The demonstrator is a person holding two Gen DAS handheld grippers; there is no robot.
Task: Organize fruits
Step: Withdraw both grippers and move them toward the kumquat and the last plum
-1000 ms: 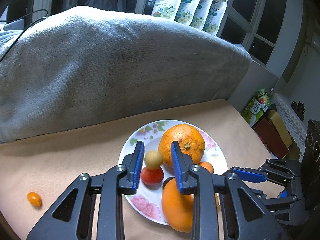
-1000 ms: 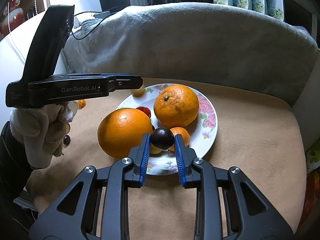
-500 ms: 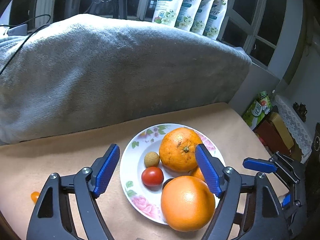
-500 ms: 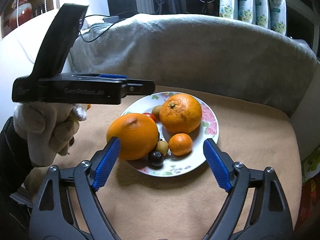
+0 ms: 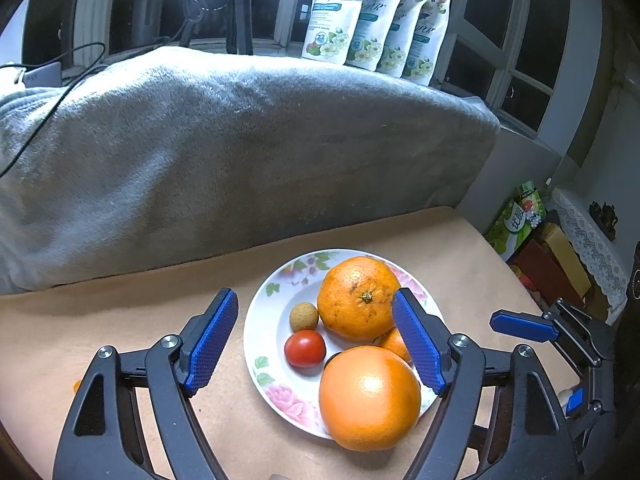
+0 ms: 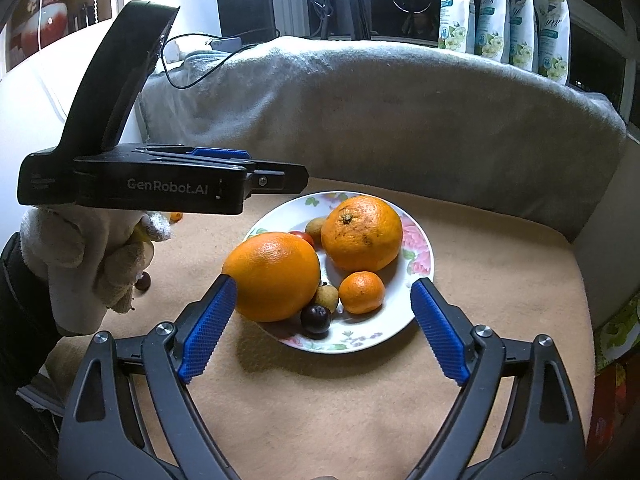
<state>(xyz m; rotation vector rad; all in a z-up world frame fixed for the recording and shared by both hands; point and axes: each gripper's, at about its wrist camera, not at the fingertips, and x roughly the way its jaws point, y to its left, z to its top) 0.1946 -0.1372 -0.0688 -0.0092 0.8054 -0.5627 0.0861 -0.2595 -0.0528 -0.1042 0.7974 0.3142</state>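
left wrist view: left gripper [image 5: 316,344] hangs above the plate [image 5: 256,320], jaws spread wide, nothing in them. plate holds the stem-up orange [image 5: 358,298], smooth big orange [image 5: 370,398] hanging over the near rim, cherry tomato [image 5: 305,348], longan [image 5: 304,317].

right wrist view: right gripper [image 6: 320,326] is spread wide too, empty, short of the plate's near rim. dark plum [image 6: 316,319], small mandarin [image 6: 362,292] and a second longan [image 6: 327,295] sit on the plate. two strays on the tan cloth [image 6: 360,400]: dark fruit [image 6: 143,281] and small orange fruit [image 6: 176,216], both near your left glove [image 6: 84,260].

step looks like between picks. next you need to reach left for a stray, close gently, small round fruit rolls.
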